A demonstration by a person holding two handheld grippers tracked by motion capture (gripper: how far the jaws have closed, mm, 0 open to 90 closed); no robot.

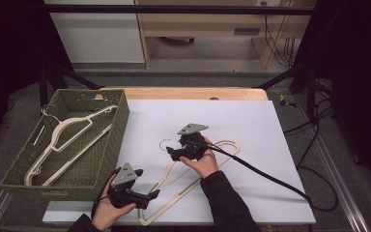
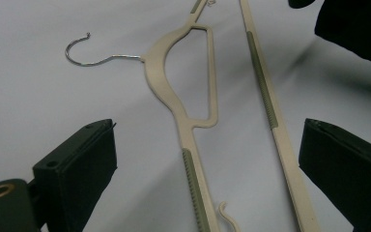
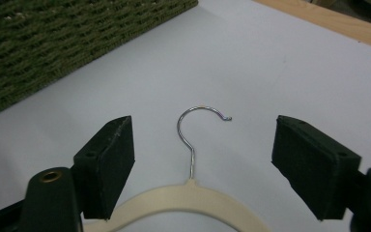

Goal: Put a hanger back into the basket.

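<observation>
A cream plastic hanger (image 1: 163, 182) with a metal hook (image 1: 165, 144) lies flat on the white mat (image 1: 251, 125). My right gripper (image 1: 172, 153) hovers over its neck, open, with the hook (image 3: 193, 135) and the top of the hanger's shoulder (image 3: 183, 198) lying between its jaws (image 3: 205, 154). Near the front edge, my left gripper (image 1: 152, 195) is open too. Its jaws (image 2: 207, 169) straddle the hanger's arm (image 2: 174, 96) and bottom bar (image 2: 265, 96) from above, with the hook (image 2: 84, 55) farther off.
A green woven basket (image 1: 121, 125) stands at the left of the mat and holds another cream hanger (image 1: 72, 126); its wall (image 3: 53, 48) is close to the right gripper. The wooden table edge (image 1: 198, 93) runs behind the mat. A black cable (image 1: 270, 176) trails to the right.
</observation>
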